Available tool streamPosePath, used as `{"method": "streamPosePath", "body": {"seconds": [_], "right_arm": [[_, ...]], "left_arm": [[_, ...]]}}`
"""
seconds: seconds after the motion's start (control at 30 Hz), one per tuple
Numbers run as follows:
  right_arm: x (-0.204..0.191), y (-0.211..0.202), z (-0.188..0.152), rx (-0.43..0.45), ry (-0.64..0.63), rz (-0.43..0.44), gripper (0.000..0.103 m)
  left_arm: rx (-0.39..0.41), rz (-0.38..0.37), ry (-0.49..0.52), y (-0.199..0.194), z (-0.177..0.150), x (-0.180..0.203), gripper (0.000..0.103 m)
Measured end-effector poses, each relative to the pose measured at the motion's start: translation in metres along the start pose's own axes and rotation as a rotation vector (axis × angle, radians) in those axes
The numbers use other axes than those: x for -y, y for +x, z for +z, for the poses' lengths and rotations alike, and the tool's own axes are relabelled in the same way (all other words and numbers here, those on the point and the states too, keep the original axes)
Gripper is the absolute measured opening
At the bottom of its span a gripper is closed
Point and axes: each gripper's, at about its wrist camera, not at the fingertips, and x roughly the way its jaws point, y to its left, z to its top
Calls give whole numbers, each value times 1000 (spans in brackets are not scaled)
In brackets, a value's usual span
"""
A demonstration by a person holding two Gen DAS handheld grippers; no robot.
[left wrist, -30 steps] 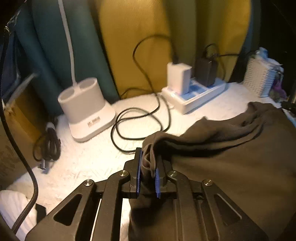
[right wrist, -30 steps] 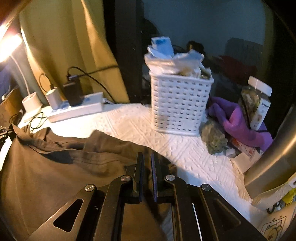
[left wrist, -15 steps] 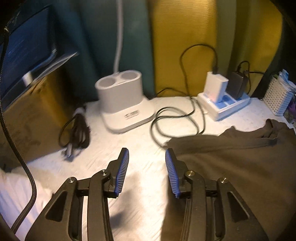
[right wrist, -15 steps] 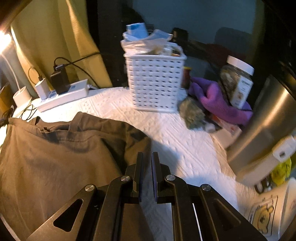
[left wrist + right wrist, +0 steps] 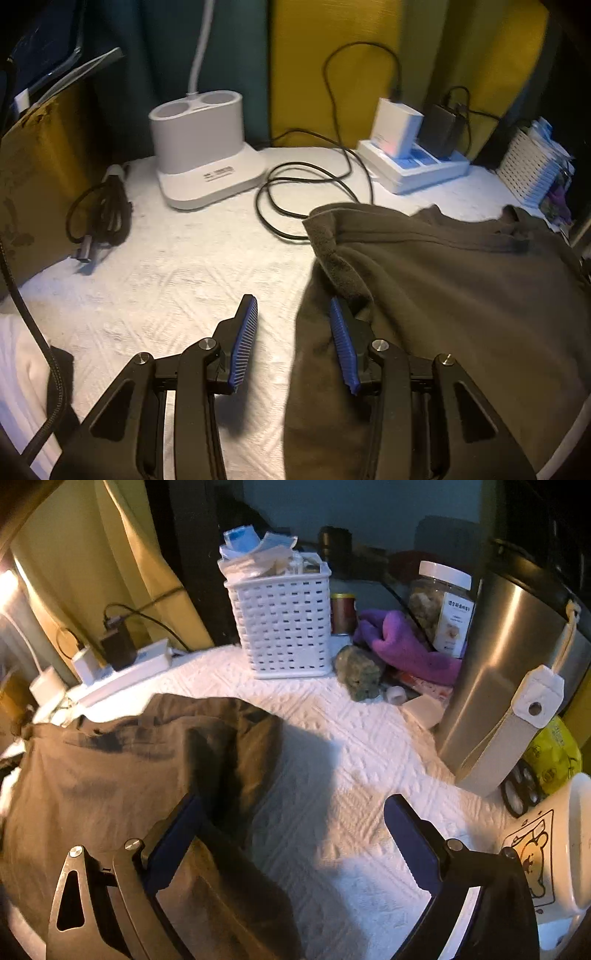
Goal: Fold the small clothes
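Bottom of the left wrist frame: left hand-held gripper [image 5: 291,325] spread wide, blue pads apart, nothing pinched; left pad over bare white counter [image 5: 177,273], right pad at the near edge of the dark brown garment [image 5: 443,295]. Garment spread across the right half of that frame, one hemmed corner turned up at centre. Farther back, only in this view: coiled black cable [image 5: 314,195] at centre, bundled cable [image 5: 98,221] at left, white two-well holder [image 5: 203,147] at upper centre, wells apparently empty. Upper right: white power strip [image 5: 417,166] carrying a white charger [image 5: 397,127] and a black charger [image 5: 441,129].

Bottom of the right wrist frame: right hand-held gripper [image 5: 291,812] likewise spread, nothing between the pads; left finger over the garment [image 5: 110,775], right finger over bare counter [image 5: 351,775]. Garment filling the lower left of that frame. Only here, right edge: white cartoon-printed cup [image 5: 554,849], steel flask [image 5: 509,664]. Farther back, right of centre: purple cloth [image 5: 402,646], clear white-lidded jar [image 5: 443,605] with brownish pieces inside. Top centre: white lattice basket [image 5: 284,627] stuffed with paper and plastic packets. Same basket just visible at the right edge of the left wrist frame.
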Motion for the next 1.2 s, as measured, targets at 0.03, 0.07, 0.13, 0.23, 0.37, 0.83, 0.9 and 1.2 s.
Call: {"method": "streamPosePath", "body": {"seconds": [0.03,0.07,0.13,0.23,0.37,0.83,0.9,1.2], "right_arm": [[-1,-1,-1,13,-2,-1,99],[0,-1,-1,19,0,-6,99],[5,0,-2,19,32,-8,99],[9,5,-4,5,57,29,82],[-2,8,-12,-11,41,52,45],[-75,-4,-27,-62,-142,114,44],[-78,-6,-26,-62,-145,85,45],[-81,1,-6,-15,-156,86,62]], "left_arm": [[-5,1,11,2,-2,3,41],[-10,-5,20,3,-3,6,41],[-1,-4,37,3,-6,12,41],[23,-1,70,3,-11,19,38],[45,12,90,-1,-15,21,3],[110,130,9,-50,-33,-4,4],[117,116,13,-57,-37,-2,4],[126,76,67,-76,-53,23,4]]}}
